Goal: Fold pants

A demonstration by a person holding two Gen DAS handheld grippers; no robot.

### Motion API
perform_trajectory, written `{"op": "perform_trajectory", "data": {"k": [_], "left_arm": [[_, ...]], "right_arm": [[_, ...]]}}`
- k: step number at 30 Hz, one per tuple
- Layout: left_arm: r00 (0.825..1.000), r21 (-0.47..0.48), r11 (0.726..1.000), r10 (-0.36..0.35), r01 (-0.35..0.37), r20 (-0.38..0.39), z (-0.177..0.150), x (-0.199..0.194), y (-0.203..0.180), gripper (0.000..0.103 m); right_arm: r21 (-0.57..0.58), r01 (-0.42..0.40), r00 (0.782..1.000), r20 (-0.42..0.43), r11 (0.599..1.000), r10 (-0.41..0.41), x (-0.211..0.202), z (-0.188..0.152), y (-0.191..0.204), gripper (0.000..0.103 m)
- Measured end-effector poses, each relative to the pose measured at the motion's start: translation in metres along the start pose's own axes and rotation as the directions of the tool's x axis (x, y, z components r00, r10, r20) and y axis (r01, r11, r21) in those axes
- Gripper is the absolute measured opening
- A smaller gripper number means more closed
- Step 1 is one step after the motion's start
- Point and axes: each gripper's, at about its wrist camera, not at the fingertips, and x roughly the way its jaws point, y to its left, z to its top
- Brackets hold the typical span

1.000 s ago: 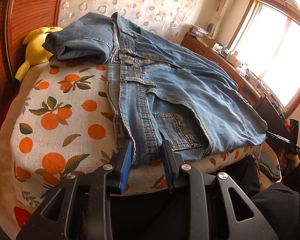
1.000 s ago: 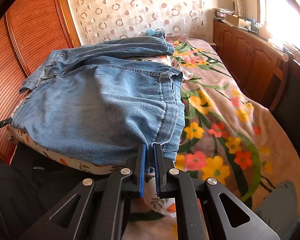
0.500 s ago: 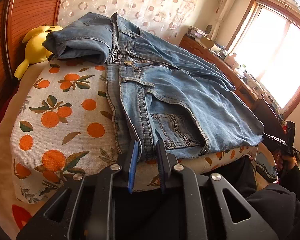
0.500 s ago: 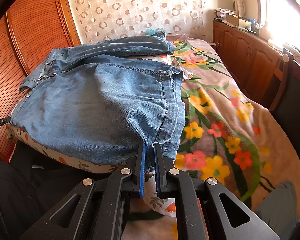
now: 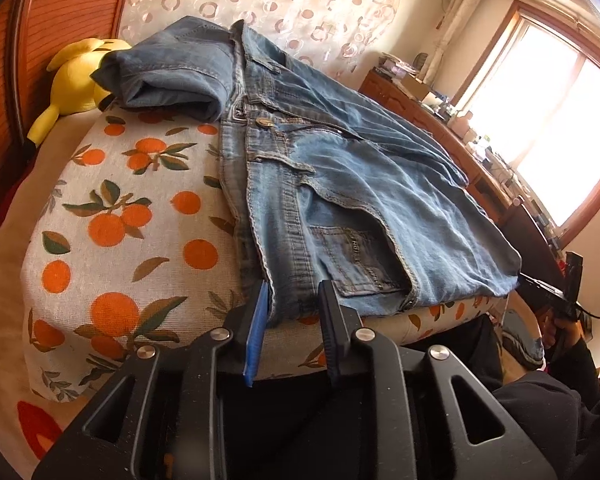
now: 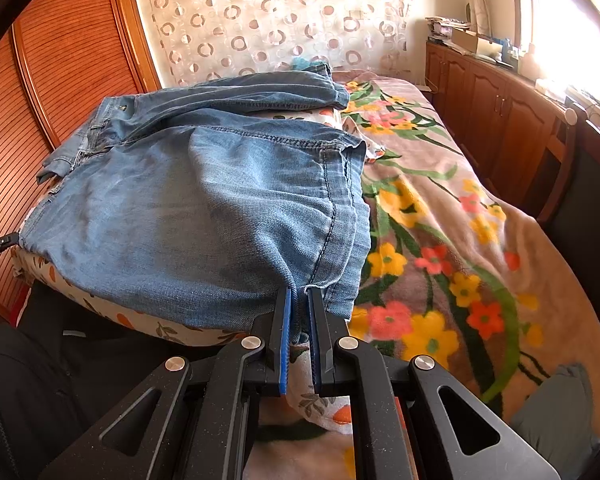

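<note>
The jeans lay folded across a cushion printed with oranges, at the near end of the bed. The waistband and button sat toward the left of the pile, the hems toward the right. A second bunch of denim lay at the far side, next to a yellow plush toy.

My left gripper sat at the near edge of the waistband. Its jaws had just been opening a little, and they stood partly apart with the denim edge between them. The blue pad on the left lay against the cloth; the right finger stood at the fabric too, though I could not tell how firmly it pressed (the fold hid the contact).

My right gripper was nearly closed, pinching the near corner of the leg hems, with a thin strip of denim running down between its pads.

Flowered blanket to the right of the jeans. Wooden cabinets along the far right wall under a bright window. Ring-patterned curtain at the far end.
</note>
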Motion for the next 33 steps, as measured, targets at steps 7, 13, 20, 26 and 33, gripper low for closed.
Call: {"op": "perform_trajectory", "data": {"k": [7,13,20,26,33], "left_arm": [[1.0,-0.007,1.0,0.026,-0.026,0.004,-0.002,-0.001,0.005,0.024],[0.998,0.071,0.996,0.055,-0.057,0.021,-0.003,0.0,-0.012,0.018],[0.995,0.054,0.994,0.093,-0.094,0.021,0.0,0.002,-0.004,0.003],[0.99,0.079,0.988,0.131,-0.134,0.045,0.0,-0.002,-0.01,0.002],[0.985,0.088,0.986,0.131,-0.141,0.11,0.013,-0.023,-0.022,0.002]], "right_arm": [[-0.002,0.004,1.0,0.0,1.0,-0.004,0.001,0.0,0.002,0.008],[-0.004,0.005,1.0,-0.002,1.0,-0.005,0.001,0.0,0.003,0.008],[-0.005,0.006,1.0,-0.001,1.0,-0.006,0.001,0.0,0.003,0.008],[-0.009,0.01,1.0,0.004,1.0,-0.01,-0.002,0.0,0.007,0.008],[-0.01,0.012,0.999,0.033,1.0,-0.011,-0.011,0.001,0.009,0.008]]}}
